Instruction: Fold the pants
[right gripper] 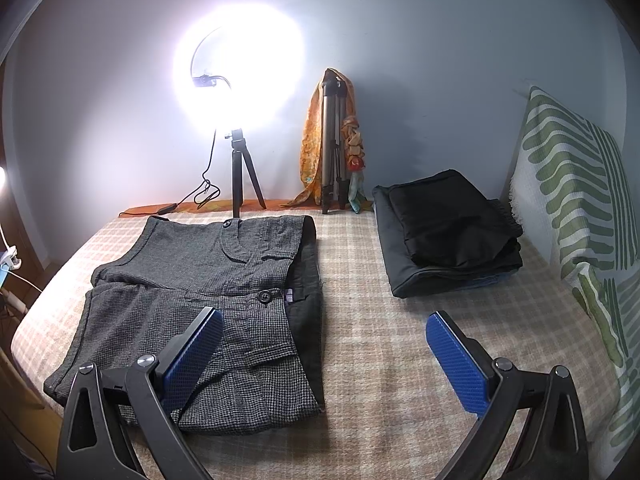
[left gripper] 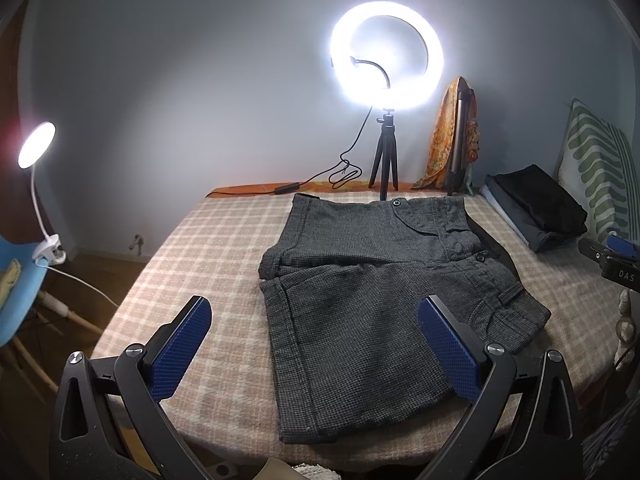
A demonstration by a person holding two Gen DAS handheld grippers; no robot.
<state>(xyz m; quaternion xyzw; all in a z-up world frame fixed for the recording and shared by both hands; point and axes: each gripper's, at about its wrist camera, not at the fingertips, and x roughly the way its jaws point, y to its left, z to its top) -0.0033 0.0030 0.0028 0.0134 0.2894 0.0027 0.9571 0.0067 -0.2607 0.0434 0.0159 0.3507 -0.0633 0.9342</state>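
Both my grippers hung above the bed, holding nothing. My left gripper (left gripper: 314, 344) had its jaws spread wide, blue pads (left gripper: 182, 350) clear of the cloth, and the grey checked pants (left gripper: 372, 280) lay flat straight ahead of it, stretching from between the fingers away toward the wall. The pants were spread on the plaid blanket (left gripper: 192, 248), one leg nearer me, the other beyond it, buttons facing up, waistband off to the right of that gripper.

My right gripper (right gripper: 324, 356) was just as wide open, nothing between its pads (right gripper: 456, 360). From there the pants (right gripper: 192, 280) sat ahead and to the left, the left finger hovering over the waistband end, the right finger over bare blanket (right gripper: 400, 360). A dark lining edge showed along the waistband side.

Ahead and to the right of the right gripper sat a stack of folded dark clothes (right gripper: 444, 232), well apart from the pants. Further right, a green-striped pillow (right gripper: 576, 184) leaned against the wall. Straight beyond the pants, a ring light (left gripper: 386, 58) blazed on its small tripod, a folded tripod draped with an orange scarf (right gripper: 316, 140) beside it.
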